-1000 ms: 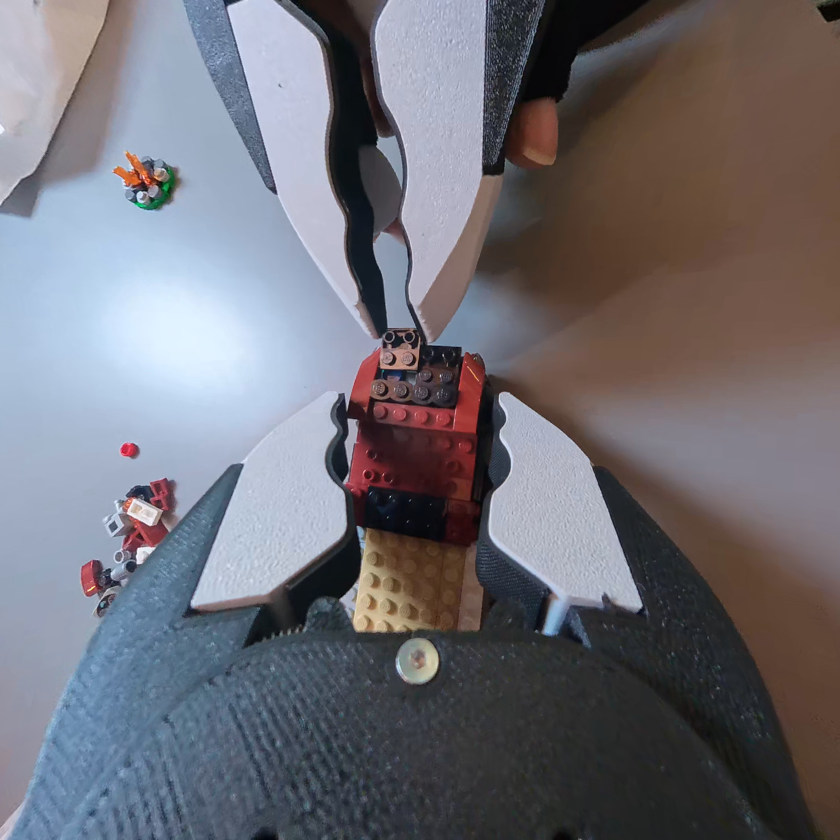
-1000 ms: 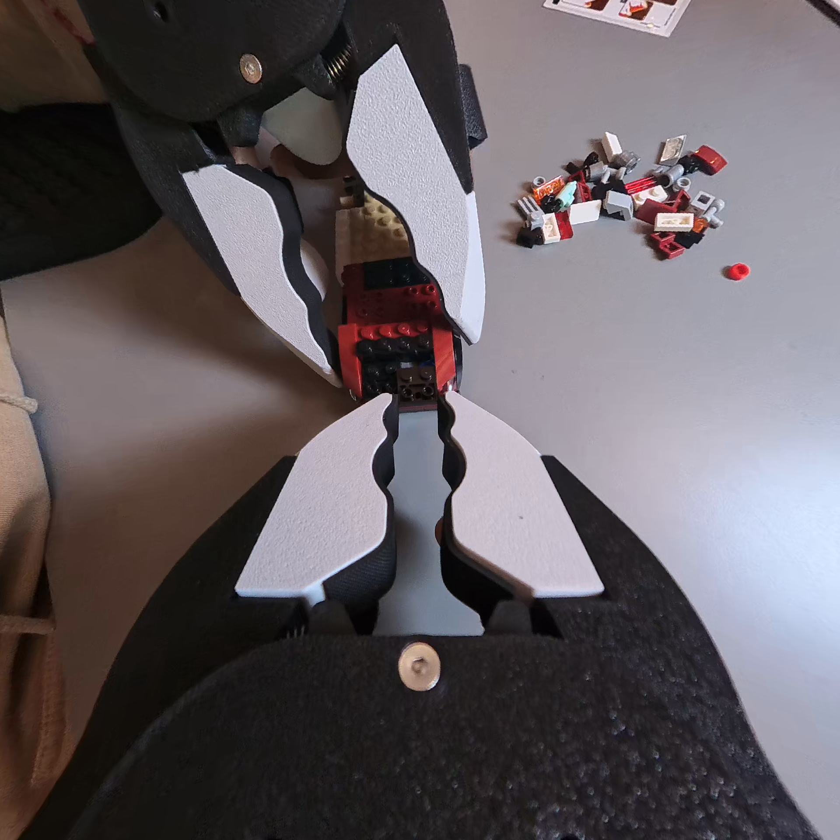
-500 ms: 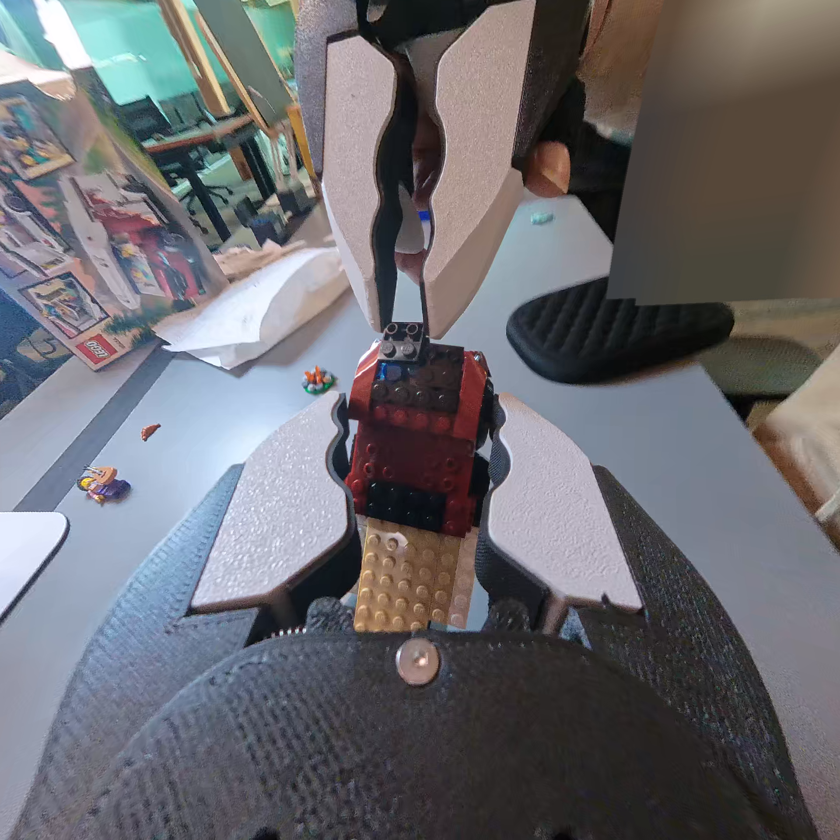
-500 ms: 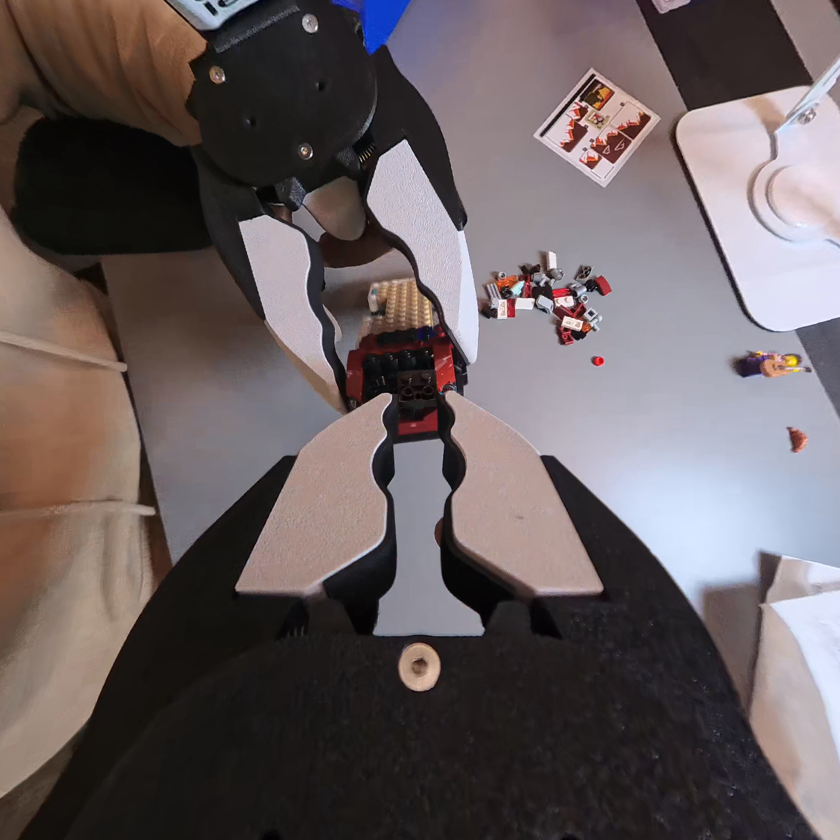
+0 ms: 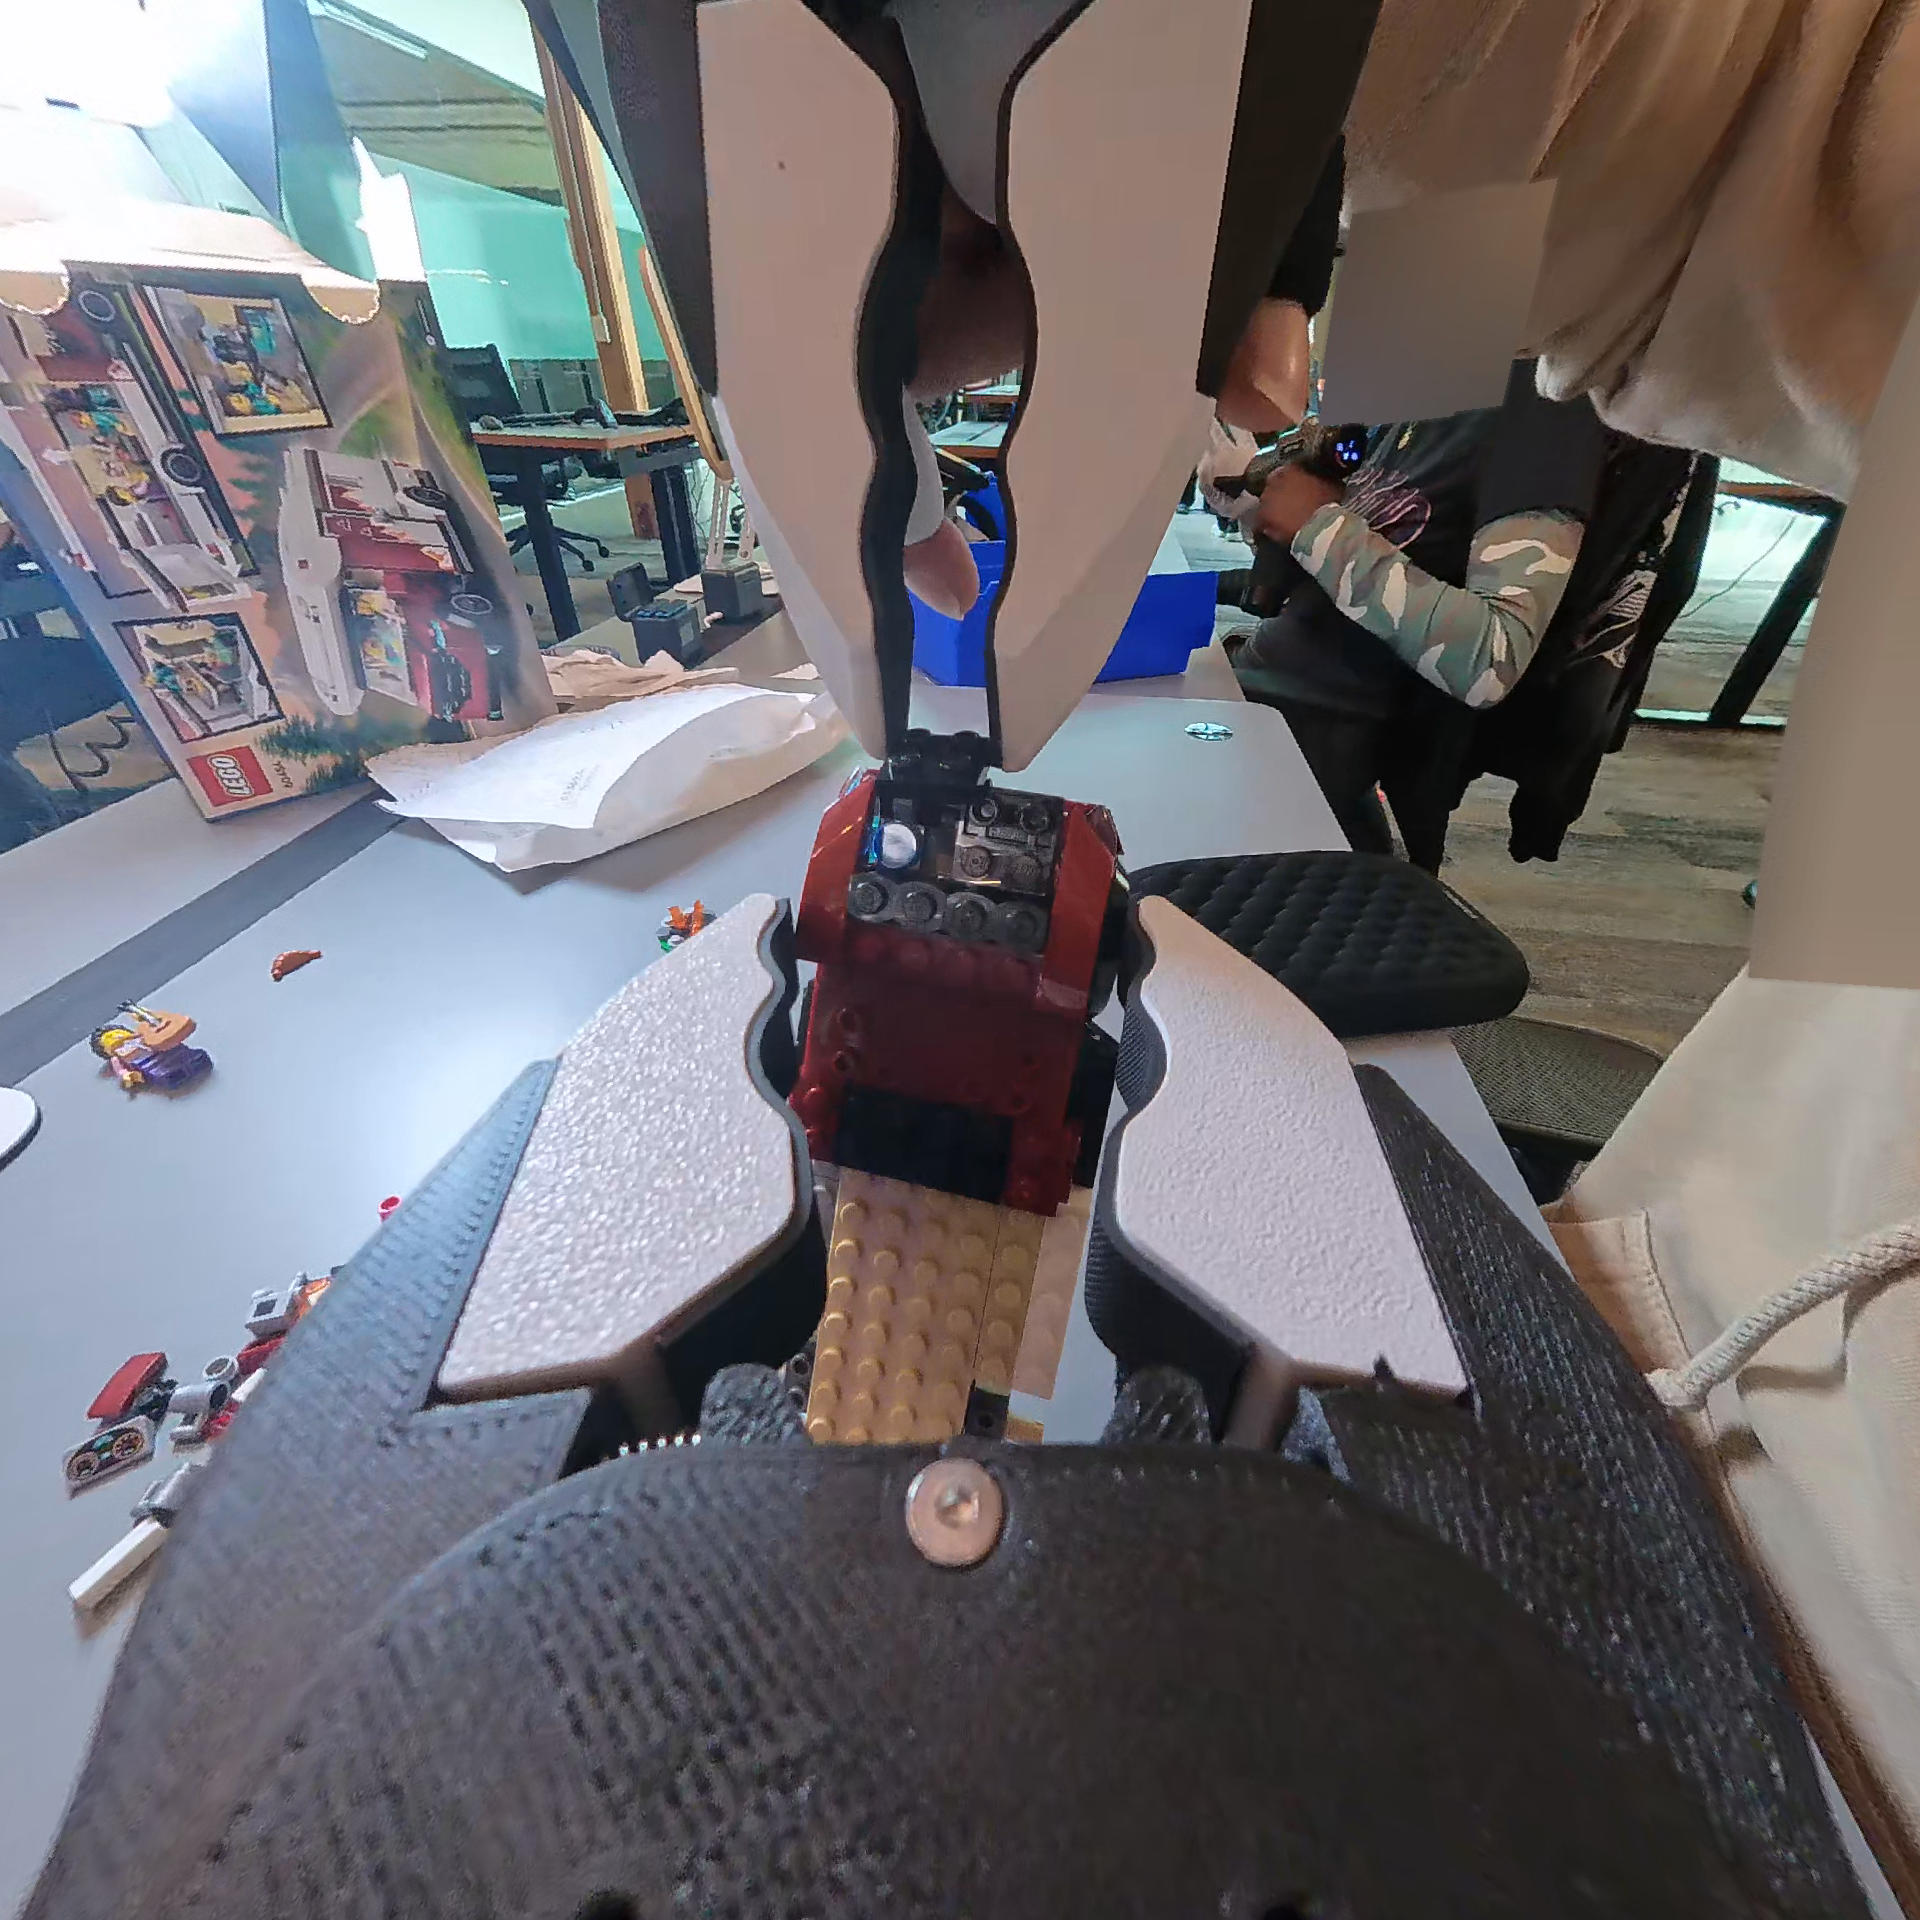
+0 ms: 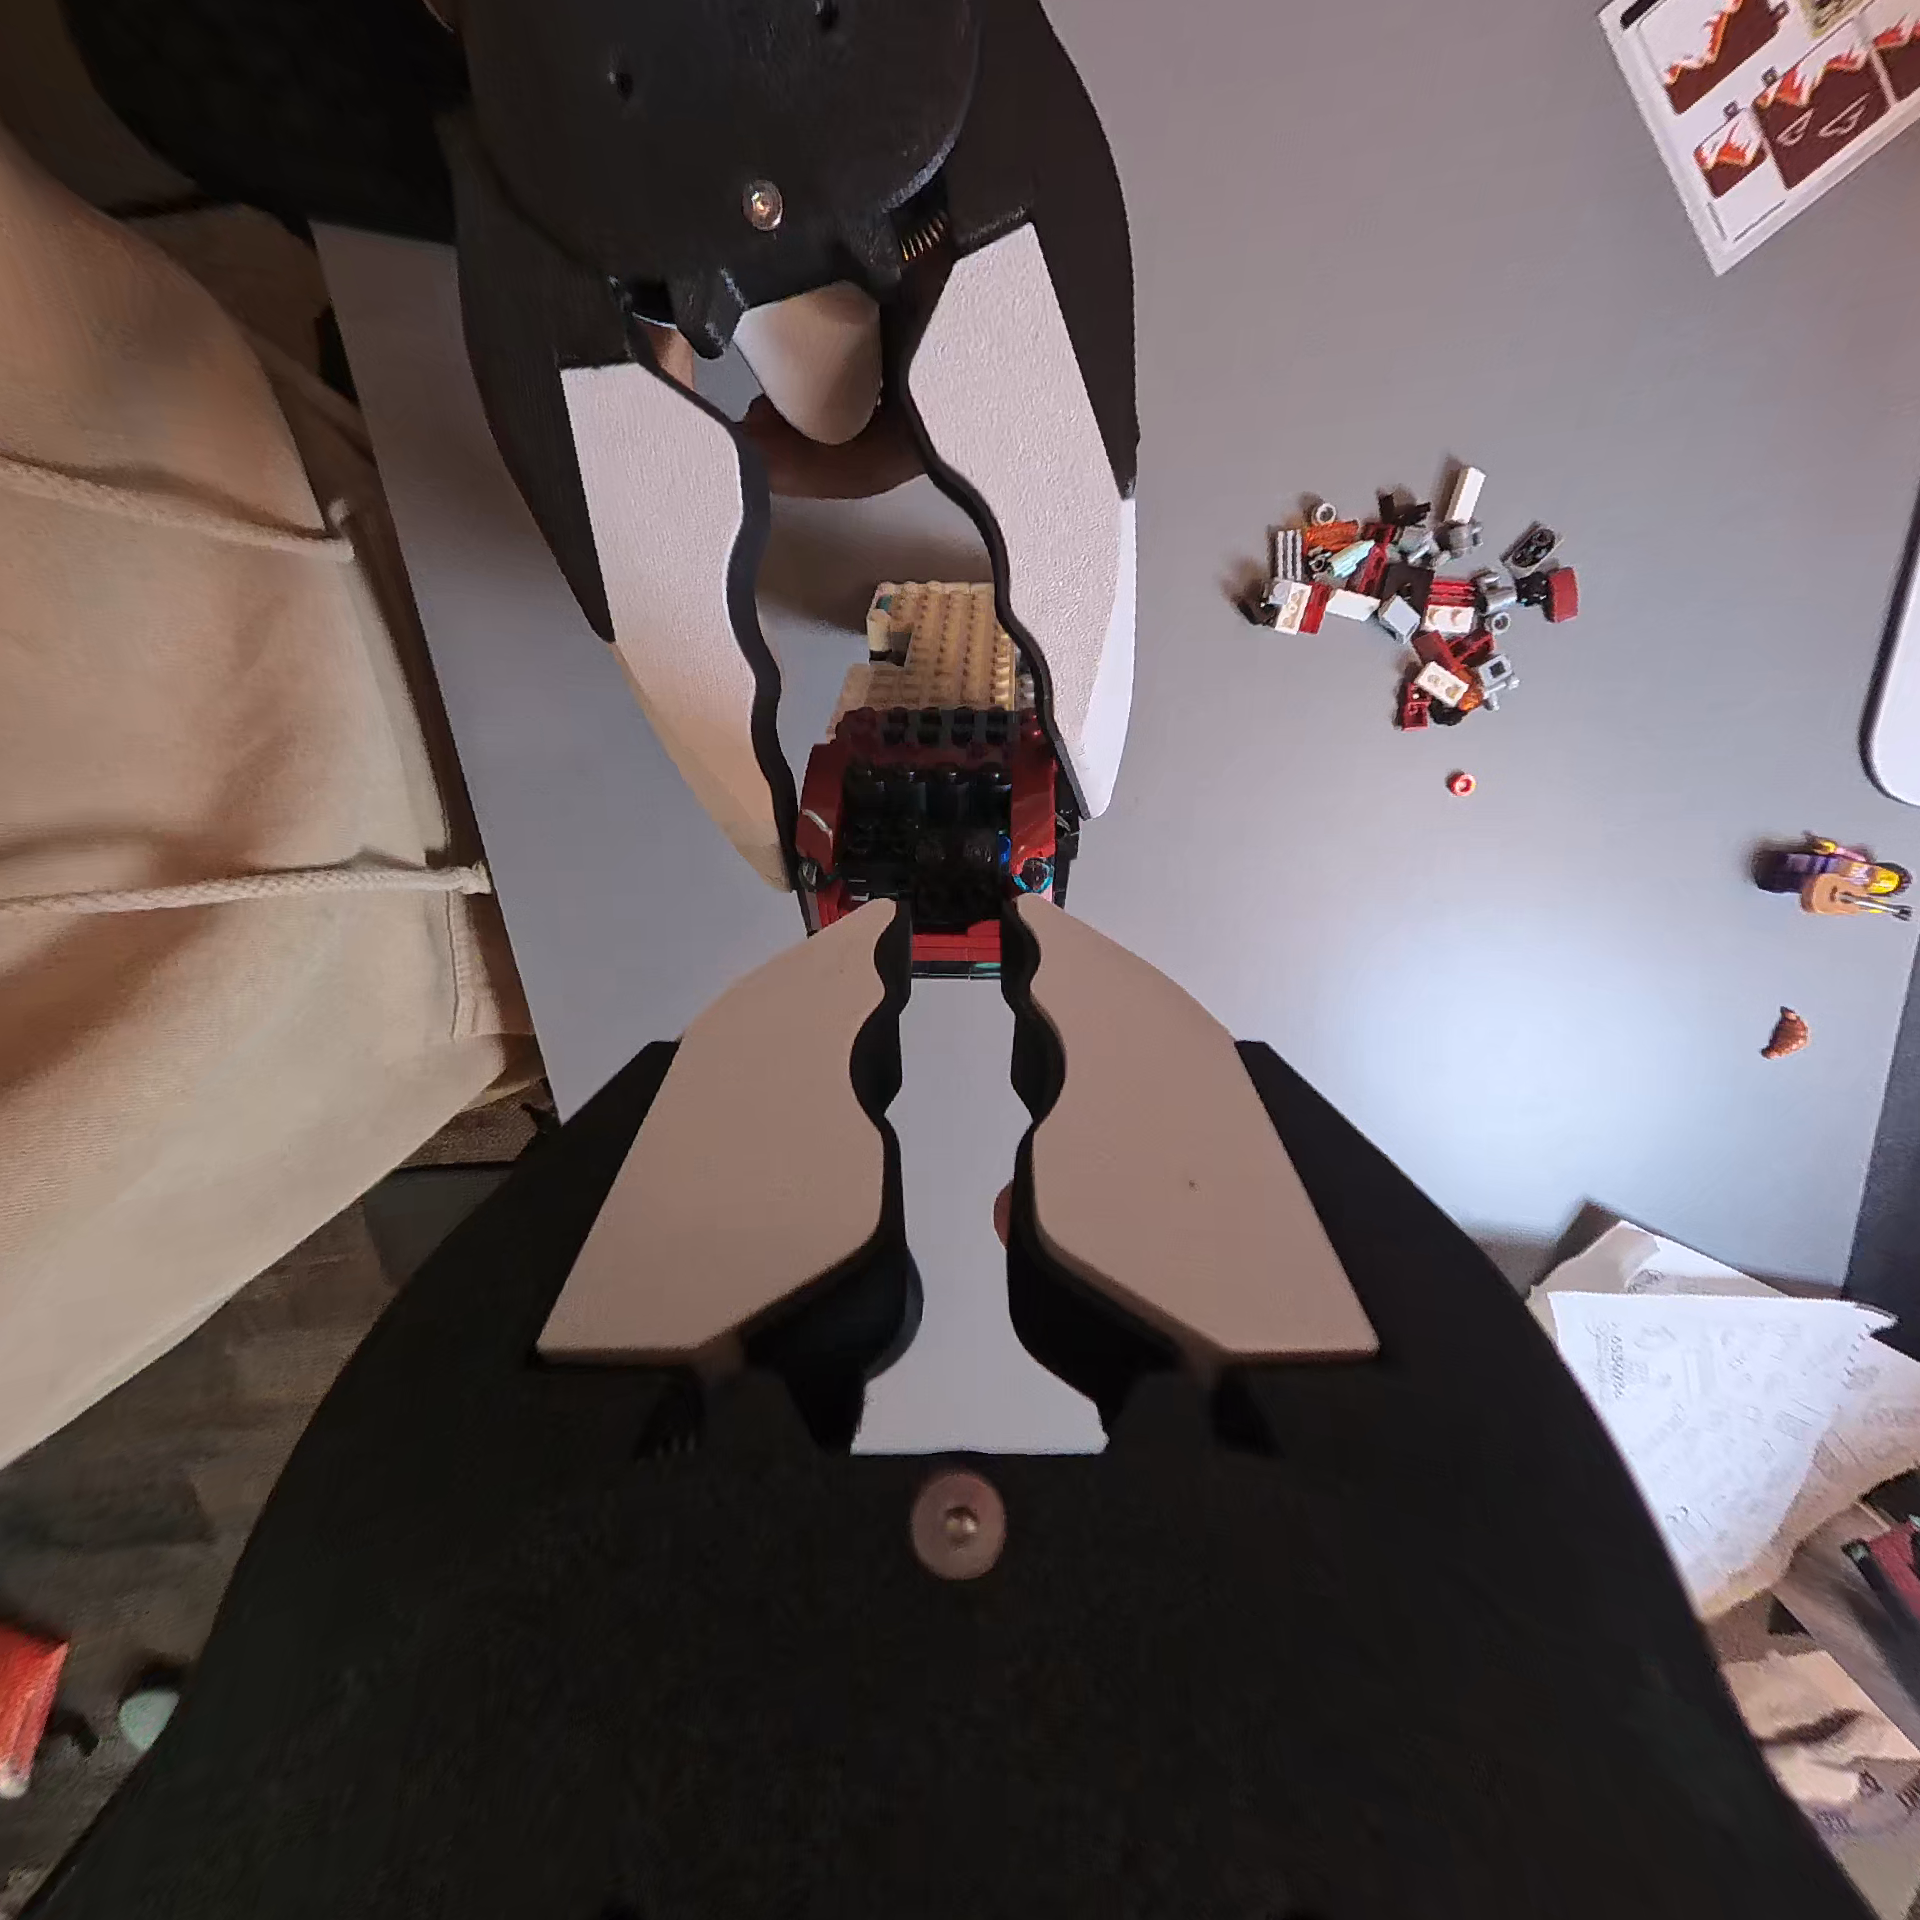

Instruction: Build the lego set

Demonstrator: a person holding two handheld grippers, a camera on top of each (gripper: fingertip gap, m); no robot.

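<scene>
My left gripper (image 5: 956, 925) is shut on a dark red and black brick vehicle (image 5: 951, 997) with a tan studded plate (image 5: 914, 1320) at its rear, held above the grey table (image 5: 312, 1039). My right gripper (image 5: 940, 743) comes down from above and is shut on a small black two-stud brick (image 5: 940, 753) at the model's front top edge. In the right wrist view my right gripper (image 6: 951, 914) pinches that black brick (image 6: 951, 904) against the model (image 6: 935, 810), with the left gripper's fingers (image 6: 707, 748) clamped on the model's sides.
A pile of loose small bricks (image 6: 1423, 592) lies on the table, with a red round stud (image 6: 1462, 782), a minifigure with a guitar (image 6: 1839, 878) and a brown croissant piece (image 6: 1787, 1034). A picture box (image 5: 239, 520), white paper bag (image 5: 623, 769) and sticker sheet (image 6: 1787, 104) lie around. A person sits behind (image 5: 1455, 582). Only a small space, under 4 cm, lies between the two pairs of fingers.
Both grippers rose and tilted together with the model, so the room behind comes into the left wrist view. Both grasps stayed the same.
</scene>
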